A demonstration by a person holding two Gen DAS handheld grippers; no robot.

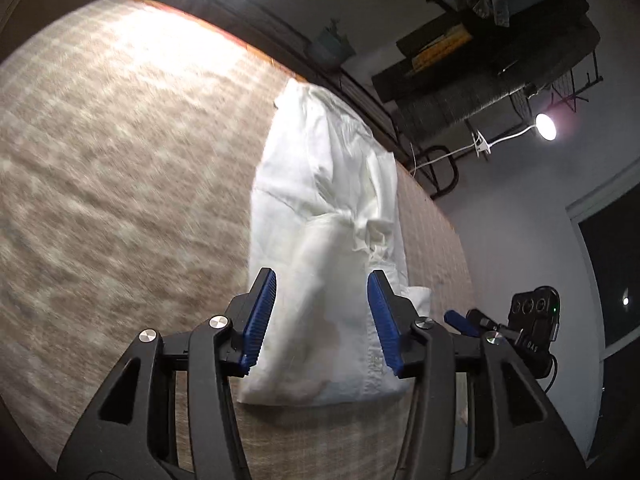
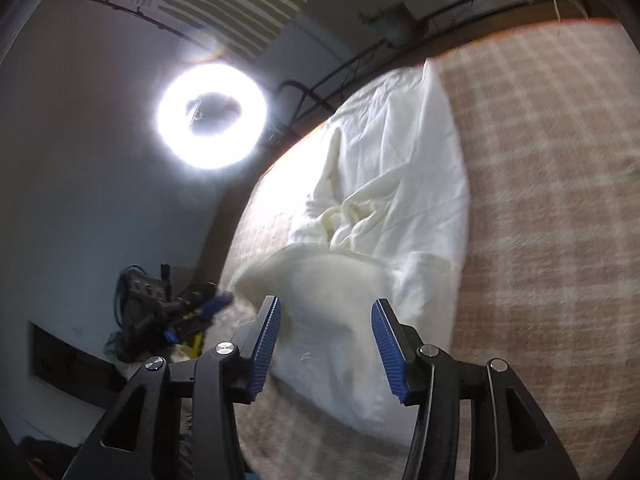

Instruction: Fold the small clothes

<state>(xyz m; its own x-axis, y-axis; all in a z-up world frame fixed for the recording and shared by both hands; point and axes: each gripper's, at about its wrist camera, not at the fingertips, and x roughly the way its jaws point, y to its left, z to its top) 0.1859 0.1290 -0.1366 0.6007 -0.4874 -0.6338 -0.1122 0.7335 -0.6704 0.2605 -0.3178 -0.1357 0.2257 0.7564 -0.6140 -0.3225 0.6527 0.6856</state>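
Observation:
A white garment lies folded lengthwise on a beige checked cloth surface. It also shows in the right wrist view, rumpled in its middle. My left gripper is open, its blue pads straddling the garment's near end from above, holding nothing. My right gripper is open over the garment's other near end, empty. The right gripper shows in the left wrist view at the right. The left gripper shows blurred in the right wrist view at the left.
The checked surface ends at an edge near the garment. A ring light glows beyond it. Dark shelves with folded clothes and a small lamp stand by the wall. A potted plant sits at the far edge.

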